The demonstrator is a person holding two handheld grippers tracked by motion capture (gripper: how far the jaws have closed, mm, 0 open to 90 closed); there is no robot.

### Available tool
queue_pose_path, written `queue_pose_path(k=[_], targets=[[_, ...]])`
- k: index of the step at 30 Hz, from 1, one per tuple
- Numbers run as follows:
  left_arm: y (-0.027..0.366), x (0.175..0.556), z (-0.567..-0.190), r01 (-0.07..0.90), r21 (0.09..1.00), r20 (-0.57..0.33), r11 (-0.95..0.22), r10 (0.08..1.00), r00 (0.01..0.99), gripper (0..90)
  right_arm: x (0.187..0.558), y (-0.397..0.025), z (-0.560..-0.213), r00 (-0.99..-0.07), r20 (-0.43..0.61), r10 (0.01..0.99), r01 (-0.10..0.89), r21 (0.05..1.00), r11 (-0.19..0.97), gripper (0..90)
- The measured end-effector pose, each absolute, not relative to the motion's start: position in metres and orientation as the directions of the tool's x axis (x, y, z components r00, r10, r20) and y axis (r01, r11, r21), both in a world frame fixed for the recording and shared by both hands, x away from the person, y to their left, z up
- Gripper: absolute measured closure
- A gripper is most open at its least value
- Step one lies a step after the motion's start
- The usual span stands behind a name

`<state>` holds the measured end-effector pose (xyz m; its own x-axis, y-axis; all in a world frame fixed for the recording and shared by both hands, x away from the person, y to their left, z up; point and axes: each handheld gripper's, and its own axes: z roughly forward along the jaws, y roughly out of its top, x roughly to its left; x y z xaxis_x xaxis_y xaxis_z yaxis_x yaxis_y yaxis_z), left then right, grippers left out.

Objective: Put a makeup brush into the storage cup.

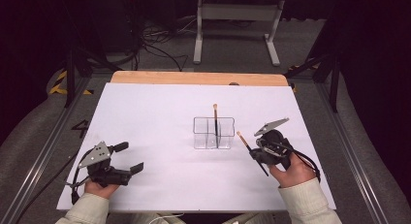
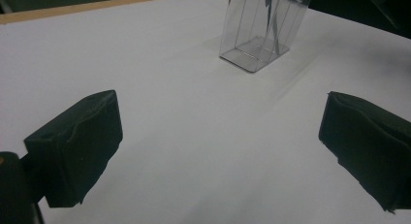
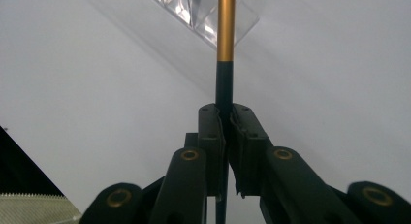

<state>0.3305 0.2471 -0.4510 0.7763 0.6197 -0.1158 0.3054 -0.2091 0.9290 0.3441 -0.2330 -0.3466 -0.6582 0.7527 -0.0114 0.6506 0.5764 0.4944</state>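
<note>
A clear plastic holder (image 1: pixel 213 133) stands mid-table with one black-and-gold brush (image 1: pixel 215 118) upright in it. My right gripper (image 1: pixel 255 153) is to its right, shut on a second brush (image 1: pixel 247 146) whose gold end points up and left toward the holder. In the right gripper view my right gripper (image 3: pixel 226 118) clamps the black handle of that brush (image 3: pixel 225 35), the holder (image 3: pixel 203 15) just beyond. My left gripper (image 1: pixel 130 157) rests open at the front left. In the left gripper view my left gripper (image 2: pixel 218 132) has nothing between its jaws, and the holder (image 2: pixel 261 30) is far ahead.
A white sheet (image 1: pixel 160 112) covers the table, with a wooden edge (image 1: pixel 198 78) at the back. Beyond it stand a white metal frame (image 1: pixel 237 20) and loose cables (image 1: pixel 155 44) on the floor. Metal rails run along both sides of the table.
</note>
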Motion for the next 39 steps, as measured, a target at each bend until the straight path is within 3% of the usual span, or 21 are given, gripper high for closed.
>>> queue_pose_path(k=[14, 21, 39], targets=[[0.247, 0.330, -0.451, 0.307, 0.928, -0.115, -0.214, 0.618, 0.778, 2.5, 0.335, -0.243, -0.330, -0.691, -0.030, 0.723, 0.492, 0.714, 0.499, 83.9], [0.247, 0.330, -0.452, 0.303, 0.928, -0.109, -0.218, 0.618, 0.778, 2.4, 0.337, -0.251, -0.329, -0.699, 0.013, 0.715, 0.454, 0.780, 0.430, 83.9], [0.247, 0.330, -0.452, 0.309, 0.926, -0.115, -0.217, 0.619, 0.777, 2.5, 0.340, -0.268, -0.336, -0.751, 0.000, 0.661, 0.283, 0.903, 0.322, 83.7]])
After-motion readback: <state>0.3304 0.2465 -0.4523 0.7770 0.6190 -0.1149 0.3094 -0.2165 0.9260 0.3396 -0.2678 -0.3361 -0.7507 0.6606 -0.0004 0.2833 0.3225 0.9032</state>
